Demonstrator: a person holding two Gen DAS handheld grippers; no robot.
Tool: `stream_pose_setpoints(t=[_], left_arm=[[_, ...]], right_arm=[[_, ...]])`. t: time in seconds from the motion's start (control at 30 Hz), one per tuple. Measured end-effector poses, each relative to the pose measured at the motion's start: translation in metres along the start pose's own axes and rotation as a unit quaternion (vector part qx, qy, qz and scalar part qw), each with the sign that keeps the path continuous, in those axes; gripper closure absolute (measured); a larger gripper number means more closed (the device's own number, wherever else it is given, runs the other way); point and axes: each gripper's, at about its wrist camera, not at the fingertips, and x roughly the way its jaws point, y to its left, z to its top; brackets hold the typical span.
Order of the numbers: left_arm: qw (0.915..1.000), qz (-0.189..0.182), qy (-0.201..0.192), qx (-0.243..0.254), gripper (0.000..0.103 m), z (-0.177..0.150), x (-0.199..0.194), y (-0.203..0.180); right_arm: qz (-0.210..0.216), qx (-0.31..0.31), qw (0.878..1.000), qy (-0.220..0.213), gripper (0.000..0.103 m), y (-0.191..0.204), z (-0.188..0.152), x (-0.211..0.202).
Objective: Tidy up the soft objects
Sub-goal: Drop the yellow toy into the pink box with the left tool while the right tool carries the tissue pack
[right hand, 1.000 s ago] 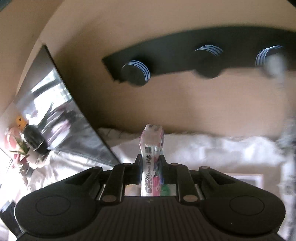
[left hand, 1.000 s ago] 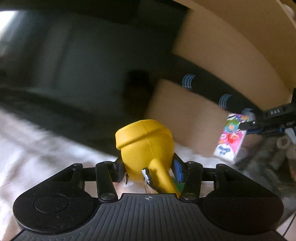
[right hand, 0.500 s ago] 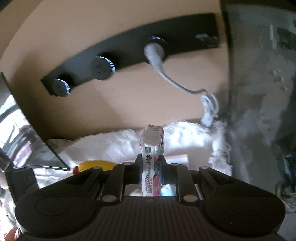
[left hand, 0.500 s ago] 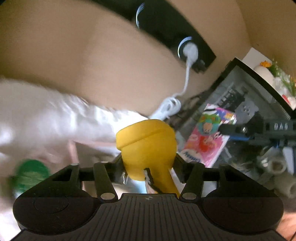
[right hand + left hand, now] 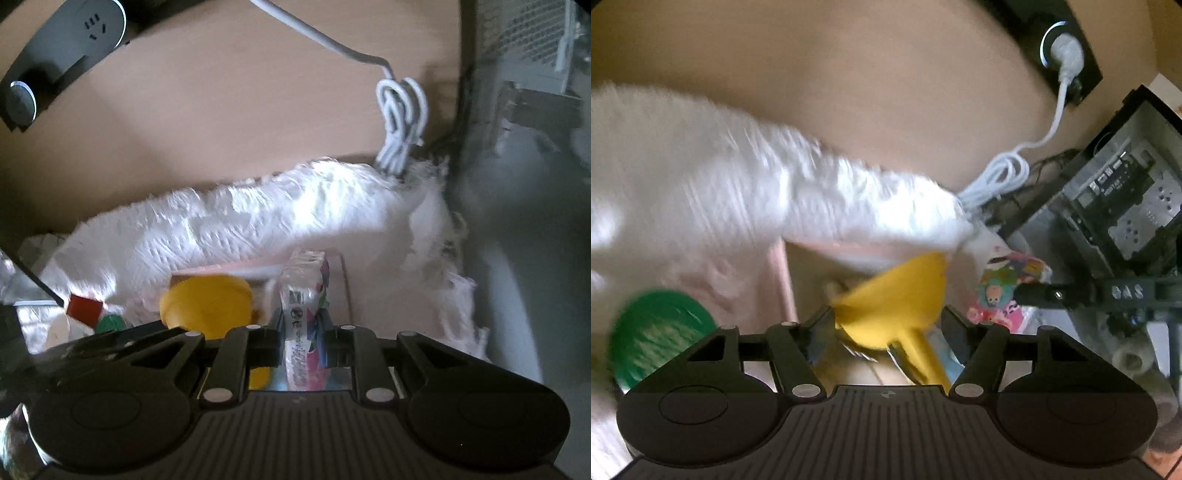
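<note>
A yellow soft toy [image 5: 901, 302] hangs between the spread fingers of my left gripper [image 5: 886, 325], which has opened; the toy is tilted over a pink box [image 5: 783, 280] lined with white fluffy cloth [image 5: 775, 192]. It also shows in the right wrist view [image 5: 207, 302]. My right gripper [image 5: 303, 332] is shut on a colourful tissue pack [image 5: 304, 295] held upright over the same box. The pack [image 5: 1008, 288] and right gripper [image 5: 1071, 295] show in the left wrist view, just right of the toy.
A green round thing [image 5: 657, 332] lies at the left. A white coiled cable [image 5: 400, 122] hangs from a black socket strip [image 5: 1067, 48] on the beige wall. A grey open computer case [image 5: 1115, 206] stands at the right. A small red block [image 5: 85, 308] lies left.
Both grippers have swung right and lowered toward the pink box. The left gripper's fingers have spread and the yellow toy has tipped over and sunk between them.
</note>
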Motion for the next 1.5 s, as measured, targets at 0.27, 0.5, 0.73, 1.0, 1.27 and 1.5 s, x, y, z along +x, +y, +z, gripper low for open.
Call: stream_pose_setpoints(t=[0.27,0.5,0.73,1.0,1.27,1.5], left_arm=[[0.9981,-0.036,-0.034,-0.036,0.045,0.003,-0.038,0.003],[0.9993,-0.023,-0.024,-0.02,0.048,0.001,-0.032,-0.007],[0.9997,0.008,0.014,-0.016,0.049,-0.013,-0.004,-0.009],[0.9994,0.014,-0.024,-0.02,0.049,-0.048,-0.041,-0.016],[0.9959,0.045,-0.056,-0.054,0.049,-0.078,-0.091,-0.004],[0.9892,0.081,-0.088,-0.084,0.049,-0.09,-0.131,0.016]], right_arm=[[0.007,-0.021,0.999,-0.028,0.086,0.021,0.019,0.016],[0.061,-0.012,0.998,-0.024,0.08,0.011,0.011,0.02],[0.033,-0.034,0.999,-0.026,0.08,0.012,0.003,0.024],[0.046,-0.054,0.997,-0.001,0.076,0.025,-0.023,0.061],[0.039,-0.113,0.993,-0.011,0.069,0.042,-0.034,0.055],[0.092,-0.131,0.985,-0.06,0.048,0.036,-0.018,0.013]])
